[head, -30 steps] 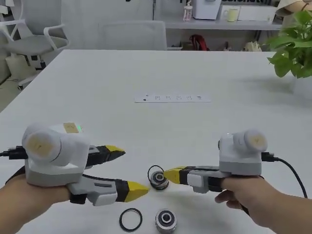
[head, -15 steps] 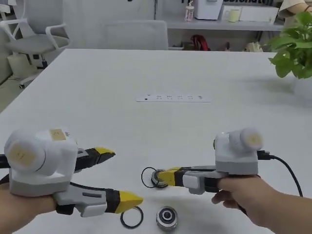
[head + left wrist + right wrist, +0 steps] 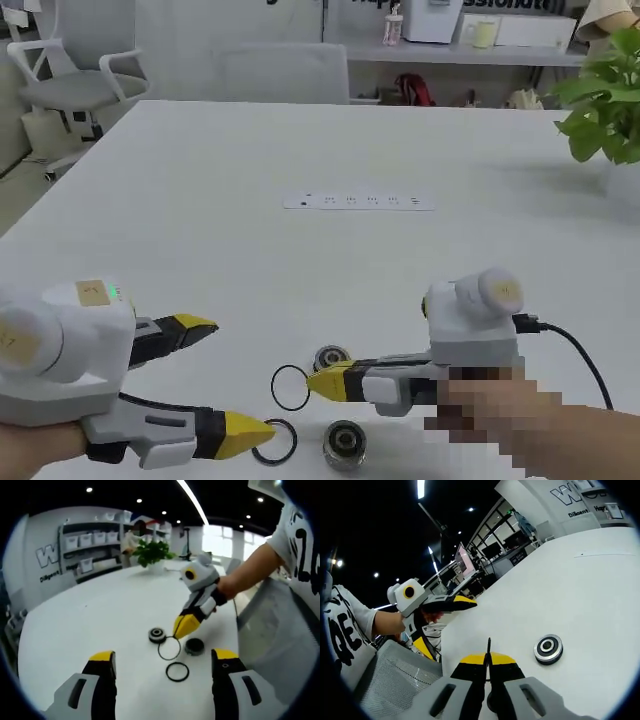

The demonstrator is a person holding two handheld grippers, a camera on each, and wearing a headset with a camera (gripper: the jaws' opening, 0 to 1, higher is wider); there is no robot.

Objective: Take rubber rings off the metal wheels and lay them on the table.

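A: What changed?
B: The rubber ring was half on the metal wheel a second ago — now it's fully off. The right claw is clamped on it, just beside that wheel.
A: Left?
B: The left claw is spread, empty. The first ring already lies on the tabletop — likely only the set-down is left.

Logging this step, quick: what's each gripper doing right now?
Left gripper: open, empty.
Right gripper: shut on a thin black rubber ring.

Rubber rings were black, metal wheels silver w/ dark centres, left gripper & right gripper yellow-tipped, desk white.
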